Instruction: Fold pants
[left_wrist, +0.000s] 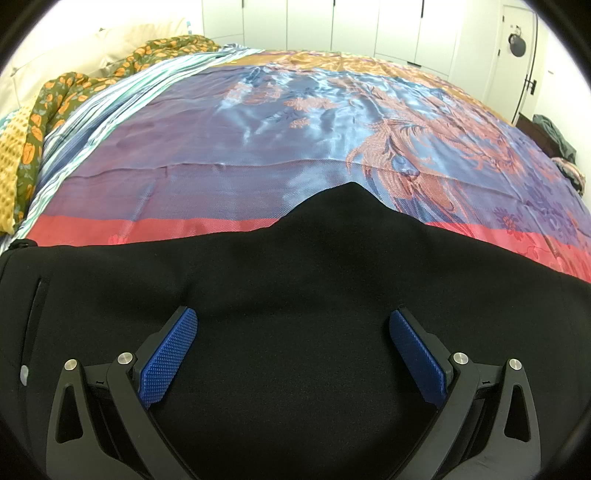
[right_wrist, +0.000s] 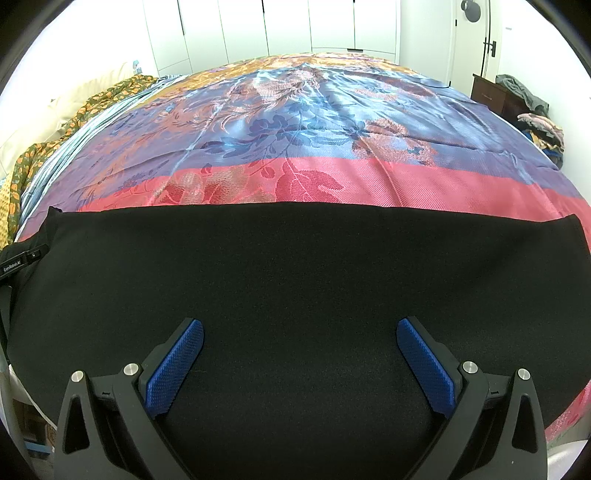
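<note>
Lying flat on bedspread (right_wrist: 332, 177): black pants (right_wrist: 295, 277). Left gripper (left_wrist: 293, 325) and right gripper (right_wrist: 300, 334) held spread above fabric, nothing pinched; wardrobe (right_wrist: 288, 26) at 12 o'clock.

Bed under shiny blue-and-pink floral bedspread (right_wrist: 314, 122); green orange-print quilt (left_wrist: 74, 92) bunched at left edge, white wardrobe doors (right_wrist: 288, 26) behind, dark nightstand (right_wrist: 491, 96) right, clothes heaped on it.

pants (left_wrist: 295, 280): cut off at the left, right and lower edges of the left wrist view; full shape not visible; black cloth too dark to show folds
bedspread (right_wrist: 295, 147): near part hidden under the pants
left gripper (right_wrist: 14, 260): only a labelled sliver at the right wrist view's left edge
clothes pile (right_wrist: 539, 127): partly cropped; items indistinct
</note>
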